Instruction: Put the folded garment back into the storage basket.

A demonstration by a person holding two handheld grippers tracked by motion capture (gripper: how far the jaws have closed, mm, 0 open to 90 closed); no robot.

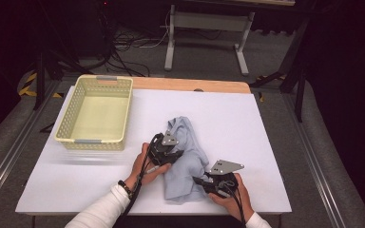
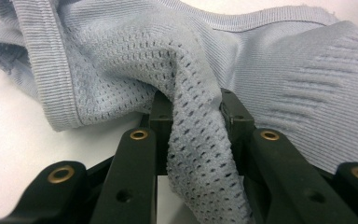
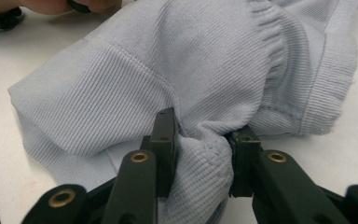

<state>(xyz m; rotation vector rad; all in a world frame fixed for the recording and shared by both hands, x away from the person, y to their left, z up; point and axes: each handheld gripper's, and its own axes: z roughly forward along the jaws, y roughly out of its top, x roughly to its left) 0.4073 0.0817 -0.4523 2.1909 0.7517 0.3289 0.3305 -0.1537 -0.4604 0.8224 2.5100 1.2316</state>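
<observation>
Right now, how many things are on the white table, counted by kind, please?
Light blue garment: 1
Pale yellow basket: 1
Hand-held claws, both shut on the garment: 2, left claw and right claw
Total: 4

One light blue garment (image 1: pixel 186 159) lies just right of one cream basket (image 1: pixel 96 114). Two grippers, left gripper (image 1: pixel 168 151) and right gripper (image 1: pixel 208 183), sit farther right of the basket.
</observation>
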